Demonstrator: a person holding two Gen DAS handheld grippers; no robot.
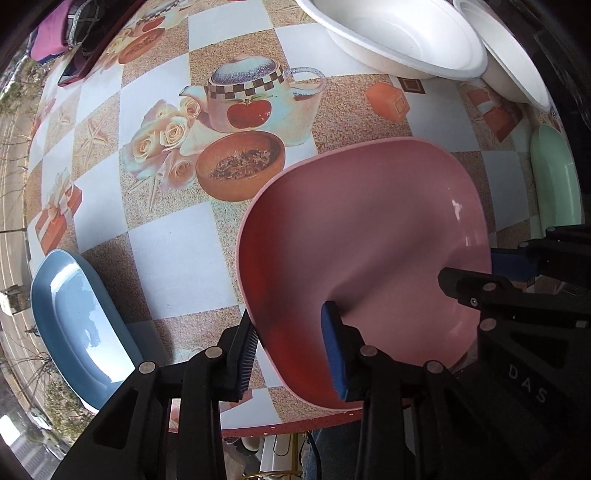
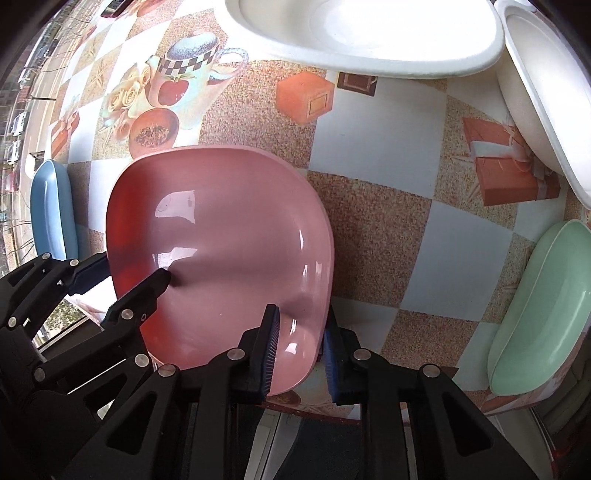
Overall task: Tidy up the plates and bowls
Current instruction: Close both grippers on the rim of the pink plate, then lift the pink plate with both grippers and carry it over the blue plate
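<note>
A pink square plate lies at the near edge of the patterned table; it also shows in the right wrist view. My left gripper straddles its near left rim, one finger under and one inside, jaws a little apart from it. My right gripper straddles its near right rim the same way, and appears in the left wrist view. A blue plate lies at the left, a green plate at the right. Two white plates overlap at the back.
The table edge runs just below the pink plate. A dark red tray with fabric sits at the far left corner. The tablecloth carries printed teapots, bowls and boxes that are only pictures.
</note>
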